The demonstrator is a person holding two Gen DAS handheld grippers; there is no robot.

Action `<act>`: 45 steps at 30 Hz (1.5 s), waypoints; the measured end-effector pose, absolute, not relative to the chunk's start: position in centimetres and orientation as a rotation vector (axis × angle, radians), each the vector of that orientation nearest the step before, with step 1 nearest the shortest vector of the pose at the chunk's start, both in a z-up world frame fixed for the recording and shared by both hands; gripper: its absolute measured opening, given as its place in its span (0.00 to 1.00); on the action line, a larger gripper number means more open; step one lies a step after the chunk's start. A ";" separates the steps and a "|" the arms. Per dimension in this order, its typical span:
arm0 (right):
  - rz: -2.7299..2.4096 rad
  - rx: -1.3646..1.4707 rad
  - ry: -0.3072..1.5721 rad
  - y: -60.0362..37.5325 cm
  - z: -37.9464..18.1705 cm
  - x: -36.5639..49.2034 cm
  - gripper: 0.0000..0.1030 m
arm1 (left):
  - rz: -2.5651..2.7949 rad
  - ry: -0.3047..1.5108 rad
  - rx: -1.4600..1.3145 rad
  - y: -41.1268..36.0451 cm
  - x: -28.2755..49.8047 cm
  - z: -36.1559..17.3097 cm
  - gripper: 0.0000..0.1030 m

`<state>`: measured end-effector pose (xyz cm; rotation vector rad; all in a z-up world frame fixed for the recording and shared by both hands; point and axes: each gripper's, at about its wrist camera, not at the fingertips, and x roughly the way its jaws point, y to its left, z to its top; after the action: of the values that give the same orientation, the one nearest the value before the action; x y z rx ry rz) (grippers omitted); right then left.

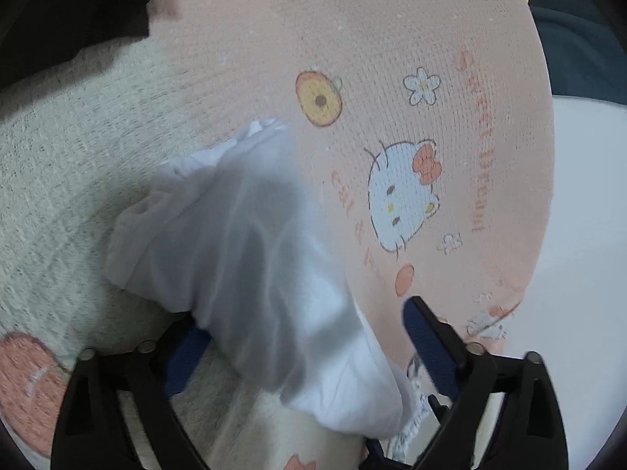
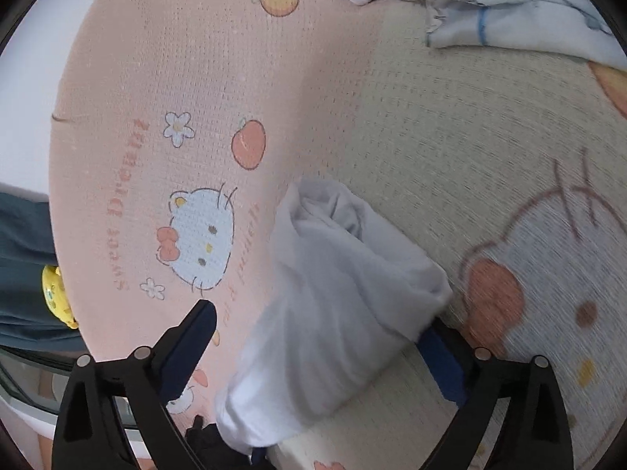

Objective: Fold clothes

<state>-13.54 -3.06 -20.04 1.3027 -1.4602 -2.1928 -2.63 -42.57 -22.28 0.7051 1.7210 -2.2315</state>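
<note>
A woven mat (image 1: 392, 31) with a fine waffle-like texture fills most of both views: one part is peach-pink, printed with a white cartoon cat face (image 1: 401, 199) wearing an orange bow, small white flowers, a yellow ring-shaped fruit and curved pink lettering; the other part is pale cream-green (image 1: 58, 180) with a coarser grid weave and a much larger, blurred cat face print (image 2: 548, 286) at the right of the right wrist view. On the boundary between the two colours lies the white garment (image 1: 250, 258), a thin, slightly sheer soft fabric bunched into a thick, rounded roll with loose folds and a puckered open end; in the left wrist view it runs from the centre down to the lower middle of the frame, and in the right wrist view (image 2: 333, 305) from the centre to the bottom edge. The left gripper (image 1: 309, 337) stands with its black, blue-padded fingers spread wide on either side of the roll, not closed on it. The right gripper (image 2: 325, 337) likewise straddles the roll, its fingers parted; whether the pads touch the cloth cannot be told. In the upper right of the right wrist view sits a crumpled white cloth with blue-grey print (image 2: 490, 4). A small yellow knobbly object (image 2: 58, 297) shows beside dark teal fabric (image 2: 23, 266) at the left edge.
</note>
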 end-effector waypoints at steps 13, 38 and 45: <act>-2.658 1.395 -0.718 -9.3 -18.2 -14.2 0.66 | -2.186 1.629 0.820 -42.5 -3.5 -22.1 0.76; -2.683 1.190 -0.519 -7.0 -15.6 0.2 0.34 | -2.605 0.920 0.904 -39.3 5.6 -13.5 0.18; -2.613 1.278 -0.805 -3.9 -18.5 3.9 0.34 | -2.599 1.266 0.851 -41.6 9.9 -15.1 0.19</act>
<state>3.95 -3.91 -18.46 1.2775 -0.8054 -2.6130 9.87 -41.58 -15.10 0.8509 1.2657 -2.5987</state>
